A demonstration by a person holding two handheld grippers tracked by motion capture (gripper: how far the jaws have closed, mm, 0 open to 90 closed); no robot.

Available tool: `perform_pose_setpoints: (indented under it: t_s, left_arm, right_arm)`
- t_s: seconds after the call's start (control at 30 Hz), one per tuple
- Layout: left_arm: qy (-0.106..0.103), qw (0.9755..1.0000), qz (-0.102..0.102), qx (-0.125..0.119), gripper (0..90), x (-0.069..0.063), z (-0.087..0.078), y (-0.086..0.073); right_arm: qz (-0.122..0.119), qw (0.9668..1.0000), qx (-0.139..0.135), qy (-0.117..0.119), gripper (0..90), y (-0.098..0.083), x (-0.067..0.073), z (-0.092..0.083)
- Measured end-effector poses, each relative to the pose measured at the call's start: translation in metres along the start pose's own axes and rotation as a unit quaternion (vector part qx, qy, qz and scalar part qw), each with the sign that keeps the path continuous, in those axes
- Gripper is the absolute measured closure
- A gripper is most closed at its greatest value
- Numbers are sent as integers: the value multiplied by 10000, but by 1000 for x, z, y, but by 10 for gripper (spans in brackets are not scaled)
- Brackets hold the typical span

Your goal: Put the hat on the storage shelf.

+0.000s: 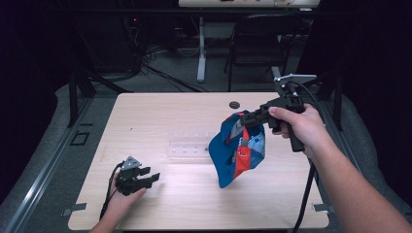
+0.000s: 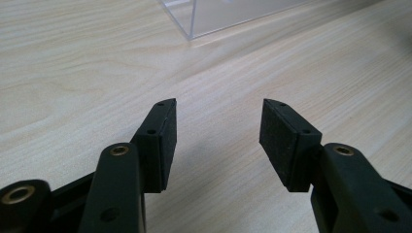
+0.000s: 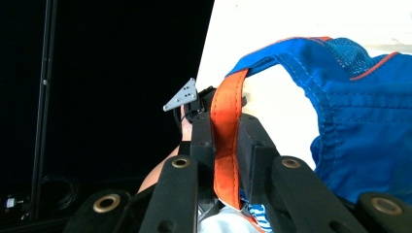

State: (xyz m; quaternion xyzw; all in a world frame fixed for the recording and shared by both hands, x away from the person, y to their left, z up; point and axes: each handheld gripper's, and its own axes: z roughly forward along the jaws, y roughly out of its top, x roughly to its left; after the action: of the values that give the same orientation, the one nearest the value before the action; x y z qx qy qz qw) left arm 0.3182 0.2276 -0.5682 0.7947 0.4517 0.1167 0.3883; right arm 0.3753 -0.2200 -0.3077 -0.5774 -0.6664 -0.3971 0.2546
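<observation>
The table [image 1: 160,208] offered bare wood along its whole near edge and across the left half. A clear box [image 1: 187,148] lay at mid-table, blocking a straight level pass between left and right sides. The left gripper [image 1: 145,178] rested low at the near left, jaws apart with nothing but tabletop between and ahead of them; the box corner [image 2: 192,29] stood further on. A blue bag [image 1: 238,148] hung from the right gripper [image 1: 248,118] above the box's right end, crowding that approach. A small dark disc [image 1: 234,104] sat near the far edge.
</observation>
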Motion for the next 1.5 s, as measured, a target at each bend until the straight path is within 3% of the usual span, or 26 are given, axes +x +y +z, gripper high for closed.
perform_pose_setpoints:
  t_s: [0.5, 0.8, 1.07, 1.3, 1.5]
  left_arm:
    - [-42, 10000, 7, 41, 484, 0, -1, 1]
    - [-43, 10000, 20, 61, 484, 0, -2, 1]
    - [-75, 10000, 43, 35, 485, -1, -1, 1]
    - [-98, 9999, 137, -9, 496, -6, -1, 3]
    - [-203, 9991, 374, -49, 505, -14, 1, 4]
  right_arm:
    - [52, 9998, -185, 26, 789, 21, 10, 0]
    - [96, 9986, -514, 37, 789, 40, 15, 3]
    - [127, 9979, -630, 38, 789, 52, 17, 7]
    - [148, 9967, -787, 106, 789, 58, 16, 11]
    - [158, 9962, -846, 149, 789, 64, 17, 18]
